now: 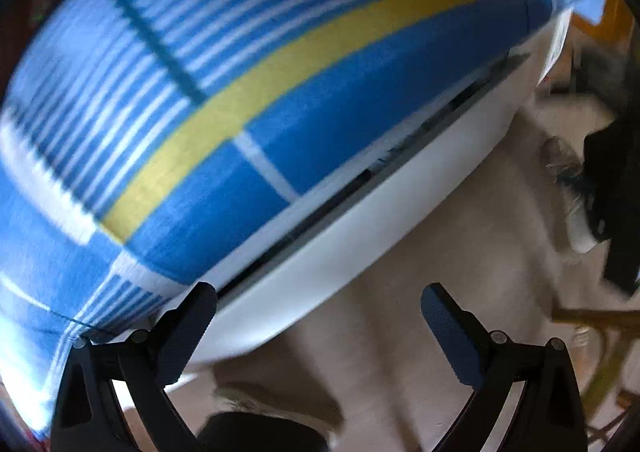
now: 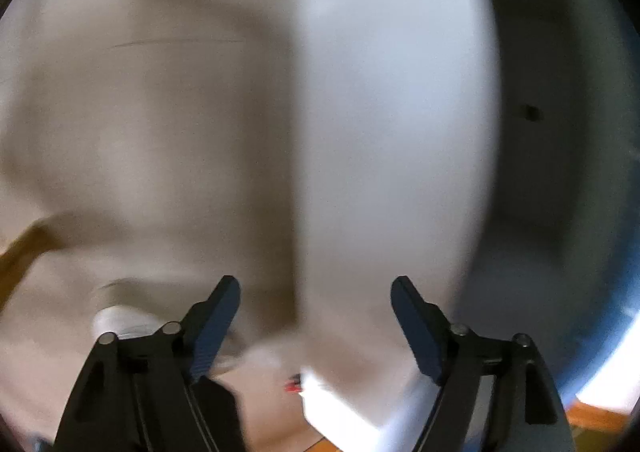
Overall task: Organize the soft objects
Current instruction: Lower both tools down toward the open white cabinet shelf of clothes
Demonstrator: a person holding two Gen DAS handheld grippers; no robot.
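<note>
A: Where's the blue striped blanket point(image 1: 248, 100)?
B: On the bed's white edge point(image 1: 360, 236), by my left gripper point(image 1: 320, 312). Both jaws wide, empty.
A: Handling?
B: Soft, floppy, probably light; I'd pinch its hem. Right gripper point(image 2: 316, 312) view blurred.

I see white bed base point(image 1: 360, 252) | blue-yellow striped cover point(image 1: 280, 92) lies on top | pale floor point(image 1: 460, 232) below
</note>
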